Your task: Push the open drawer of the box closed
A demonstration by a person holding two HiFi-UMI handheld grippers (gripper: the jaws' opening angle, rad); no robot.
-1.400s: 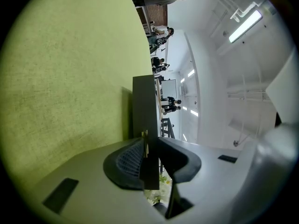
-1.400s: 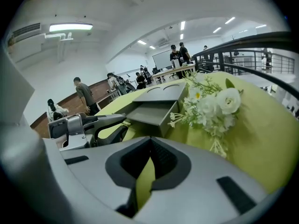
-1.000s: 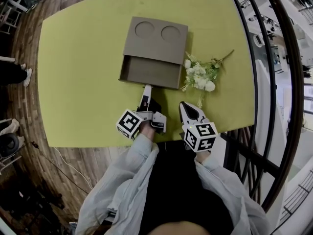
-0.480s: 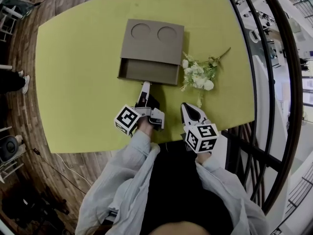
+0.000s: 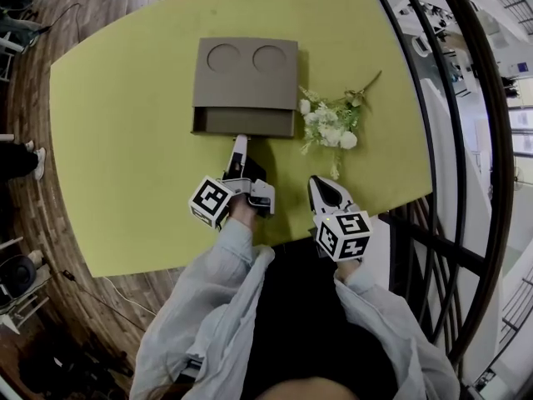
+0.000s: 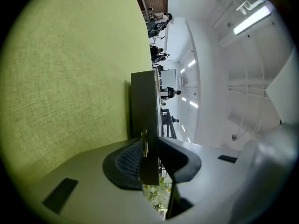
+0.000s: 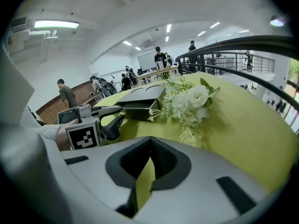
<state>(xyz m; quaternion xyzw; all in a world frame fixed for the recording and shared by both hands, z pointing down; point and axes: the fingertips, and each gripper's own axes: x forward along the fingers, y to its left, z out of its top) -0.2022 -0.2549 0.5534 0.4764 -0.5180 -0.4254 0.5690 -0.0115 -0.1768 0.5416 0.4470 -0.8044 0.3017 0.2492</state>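
Pushing from this contact carries several risks, in our judgement. Nothing braces the box (image 5: 246, 65) at its far side, so a firm shove may slide the whole box across the table (image 5: 117, 140) instead of seating the drawer (image 5: 244, 122). The drawer projects from the near side of the box by only a short part of its travel. A push that drifts off the middle of its front could therefore skew it and jam it in the opening. The flowers (image 5: 326, 122) lie just beside the right side of the box, with blooms close to the drawer's near right corner. A stem could be dragged along or caught there. The jaws also straddle the drawer front, so the upper one may meet the box edge and stop the drawer short of flush.

We note the left gripper (image 5: 240, 140) at the near side of the box, rolled on its side, tips at the middle of the drawer front. Its jaws stand narrow, and the dark front edge of the drawer sits between them, apparently pinched on both faces. The right gripper (image 5: 316, 182) rests nearer us, well apart from the box, with its jaw tips together and nothing held.
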